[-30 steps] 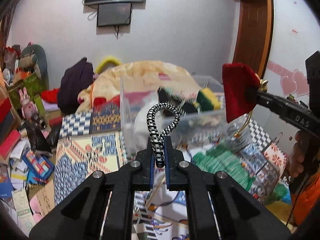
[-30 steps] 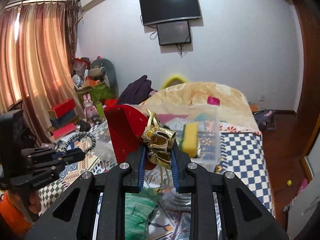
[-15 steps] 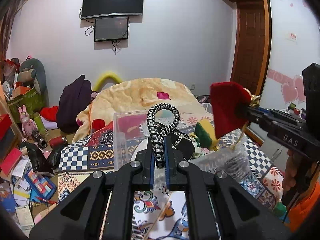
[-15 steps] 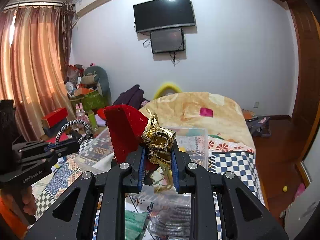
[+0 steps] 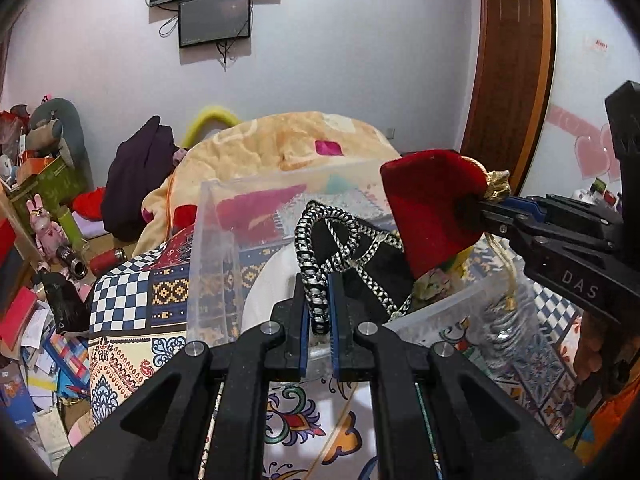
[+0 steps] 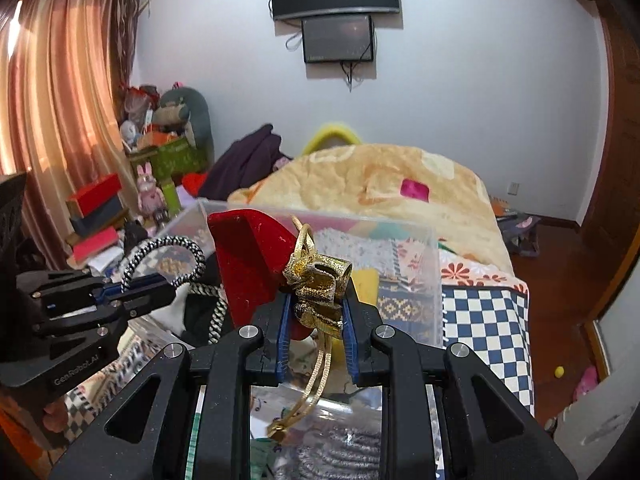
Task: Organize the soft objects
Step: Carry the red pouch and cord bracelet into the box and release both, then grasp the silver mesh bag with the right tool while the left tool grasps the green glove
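Note:
My left gripper (image 5: 319, 320) is shut on a black-and-white braided cord (image 5: 320, 240) whose loop stands up over the clear plastic box (image 5: 216, 248); a black item with a silver chain (image 5: 372, 264) hangs from it into the box. My right gripper (image 6: 314, 312) is shut on the gold ribbon neck (image 6: 318, 284) of a red velvet pouch (image 6: 248, 256), held above the box (image 6: 420, 264). The pouch (image 5: 432, 208) and right gripper (image 5: 492, 210) show at the right of the left wrist view. The left gripper (image 6: 120, 288) and cord (image 6: 168, 256) show at left.
The box stands on a patterned quilt (image 5: 132, 312) and holds a yellow sponge (image 6: 366, 284). A peach blanket (image 6: 380, 184) is heaped behind it. Toys and boxes (image 6: 160, 160) clutter the left by the curtain. A grey knit item in a bag (image 6: 340, 452) lies below.
Both grippers have moved forward and closer to the clear box. The cord's hanging black item and the red pouch now sit over the box opening; both grips stay closed.

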`<state>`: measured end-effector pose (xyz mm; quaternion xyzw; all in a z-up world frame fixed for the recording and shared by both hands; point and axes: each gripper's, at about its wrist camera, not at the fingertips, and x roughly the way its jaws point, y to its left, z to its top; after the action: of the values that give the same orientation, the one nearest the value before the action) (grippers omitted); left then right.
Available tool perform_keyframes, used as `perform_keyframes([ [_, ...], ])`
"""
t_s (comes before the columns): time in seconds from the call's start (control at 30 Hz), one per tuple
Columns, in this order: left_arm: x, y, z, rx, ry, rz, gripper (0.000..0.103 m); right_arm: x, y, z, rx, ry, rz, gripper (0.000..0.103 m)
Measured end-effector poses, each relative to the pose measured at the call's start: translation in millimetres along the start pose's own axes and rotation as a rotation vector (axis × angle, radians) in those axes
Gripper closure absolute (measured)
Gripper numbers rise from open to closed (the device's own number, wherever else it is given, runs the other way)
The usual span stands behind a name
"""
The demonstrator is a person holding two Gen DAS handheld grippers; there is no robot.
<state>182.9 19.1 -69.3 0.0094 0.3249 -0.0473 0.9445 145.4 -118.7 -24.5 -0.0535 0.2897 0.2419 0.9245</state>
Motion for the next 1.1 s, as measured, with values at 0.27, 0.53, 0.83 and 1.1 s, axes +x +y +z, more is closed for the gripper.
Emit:
perform_keyframes([
  [0.27,-3.2,-7.9,-4.8,0.043,-0.014,0.054,0.089,3.5,-0.1,-9.7,-0.032,0.039,-0.03,0.078],
  [0.53,-20.7,0.5,-7.2,0.004,-0.05,0.065,0.065,-13.1,-7.7,-12.0,-0.004,0.023,-0.025,0.051],
  [0.83,-49.8,-2.8,-9.1,-0.006,-0.104,0.03,0.047,-44.6,-15.8,-14.5,0.015,-0.037,-0.022,0.035],
  [1.1,-62.7,-25.2,-21.6,0.005,-0.11,-0.029,0.022,-53.2,-21.6,-37.0,0.034,-0.024,-0.043,0.025],
])
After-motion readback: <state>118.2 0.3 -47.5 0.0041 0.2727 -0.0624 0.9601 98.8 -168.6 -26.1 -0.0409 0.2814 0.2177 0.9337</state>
